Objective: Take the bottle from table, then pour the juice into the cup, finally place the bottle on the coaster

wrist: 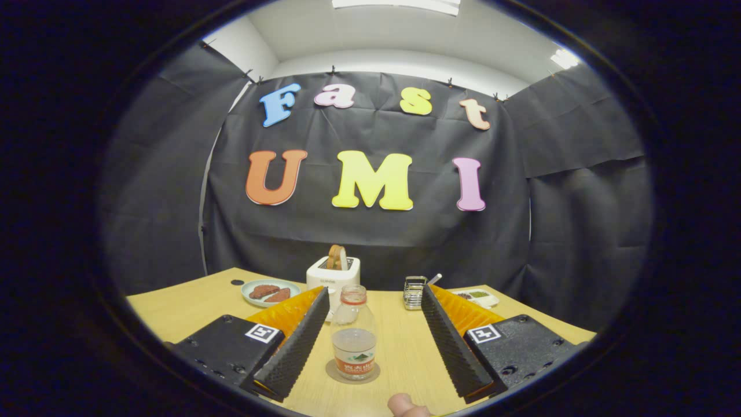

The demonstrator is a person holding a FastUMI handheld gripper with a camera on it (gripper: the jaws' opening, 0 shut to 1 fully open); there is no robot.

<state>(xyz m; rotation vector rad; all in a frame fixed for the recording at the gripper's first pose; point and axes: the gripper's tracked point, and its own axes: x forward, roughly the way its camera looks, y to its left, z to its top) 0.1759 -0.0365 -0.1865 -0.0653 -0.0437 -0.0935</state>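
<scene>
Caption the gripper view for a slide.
Open gripper straddles the bottle standing on its coaster, toaster beyond.

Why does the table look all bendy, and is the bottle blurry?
In the gripper view the fisheye lens curves the table edge and walls; the bottle on its coaster looks sharp, standing between the open gripper fingers; ceiling lights glare white overhead.

Bright, even light falls from ceiling panels overhead; the bench shows soft glare, straight lines bow strongly outward, focus sharp.
</scene>
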